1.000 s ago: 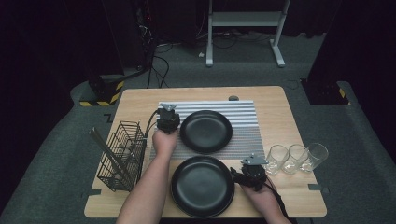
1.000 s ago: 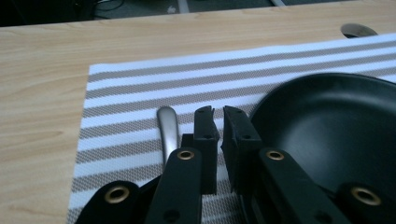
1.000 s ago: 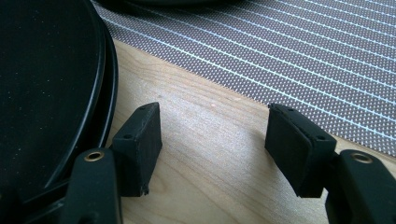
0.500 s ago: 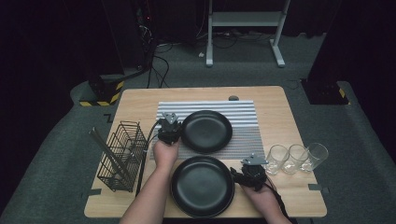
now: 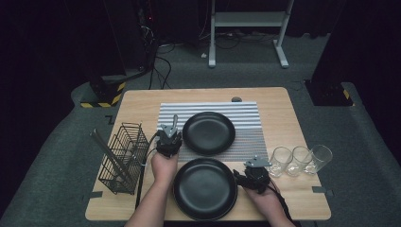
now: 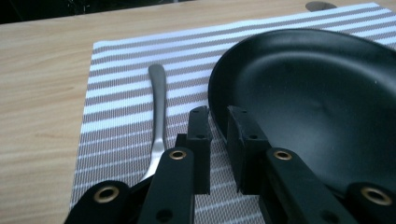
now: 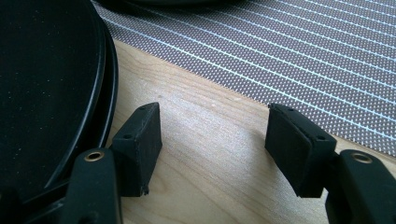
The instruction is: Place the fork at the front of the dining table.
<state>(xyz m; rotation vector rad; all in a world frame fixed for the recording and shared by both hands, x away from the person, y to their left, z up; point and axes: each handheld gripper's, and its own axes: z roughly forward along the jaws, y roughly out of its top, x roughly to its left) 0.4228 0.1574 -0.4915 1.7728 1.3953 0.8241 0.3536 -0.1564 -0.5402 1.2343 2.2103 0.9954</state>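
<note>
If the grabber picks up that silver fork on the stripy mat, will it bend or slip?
The fork looks like polished metal, so it will probably stay stiff and not droop. Its smooth, shiny handle is thin and lies flat on the striped mat, so it may slip or be hard to get under. It seems light; a push would likely slide it, not roll it.

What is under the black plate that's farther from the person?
A striped placemat lies under the far black plate, with a silver utensil beside it. Whatever sits directly beneath the plate is covered.

Wire rack [image 5: 122,156], three glasses [image 5: 300,159]
</note>
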